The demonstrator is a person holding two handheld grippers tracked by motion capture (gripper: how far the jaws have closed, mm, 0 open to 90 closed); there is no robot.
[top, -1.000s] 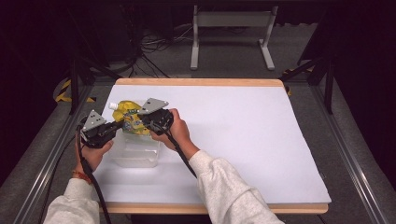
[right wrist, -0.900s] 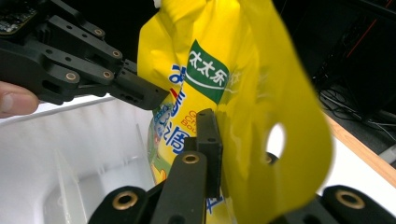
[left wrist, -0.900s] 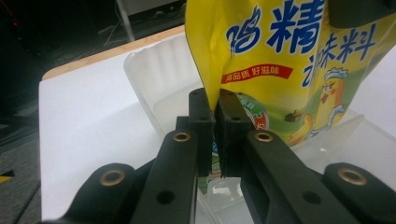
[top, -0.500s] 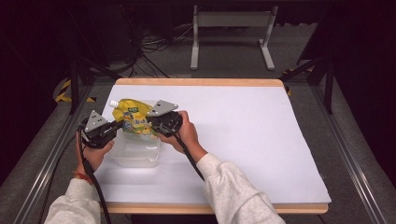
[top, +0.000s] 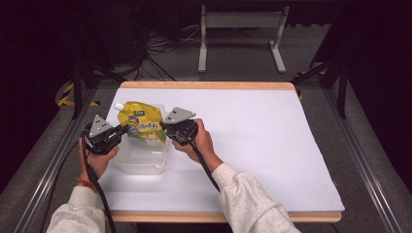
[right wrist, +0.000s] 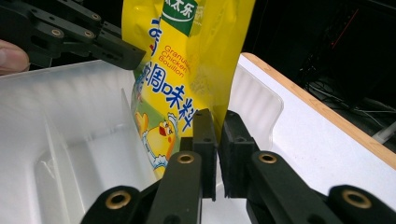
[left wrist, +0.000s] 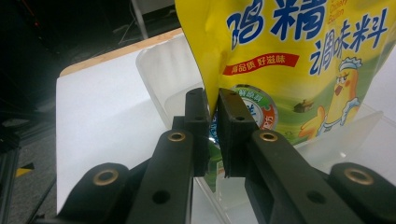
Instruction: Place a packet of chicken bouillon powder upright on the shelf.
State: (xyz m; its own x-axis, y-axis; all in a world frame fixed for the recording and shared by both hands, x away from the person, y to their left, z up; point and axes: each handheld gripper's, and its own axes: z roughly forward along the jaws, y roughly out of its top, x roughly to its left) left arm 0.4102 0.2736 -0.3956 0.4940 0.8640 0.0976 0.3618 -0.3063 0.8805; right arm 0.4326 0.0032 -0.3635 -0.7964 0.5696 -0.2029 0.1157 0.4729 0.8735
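A yellow chicken-bouillon pouch [top: 141, 122] with a white spout cap [top: 118, 106] hangs over a clear plastic container [top: 141, 158] at the left of the table. My left gripper [top: 125, 129] is shut on the pouch's left edge. In the left gripper view the pads [left wrist: 232, 121] pinch the pouch [left wrist: 289, 46] above the container [left wrist: 163, 70]. My right gripper [top: 164, 130] is shut on the opposite edge. In the right gripper view its jaws [right wrist: 219, 121] clamp the pouch [right wrist: 187, 70], with the left gripper [right wrist: 133, 56] gripping it farther off.
The container's inside [right wrist: 70, 116] has a low divider. The white table board [top: 272, 141] stretches to the right, with a wooden rim [top: 209, 85] at the far edge. Metal rails [top: 53, 160] run along both sides, and cables lie on the floor behind.
My right gripper has shifted a little to the right with the pouch's edge, so the pouch is spread wider between the two grippers. The left hand has stayed put.
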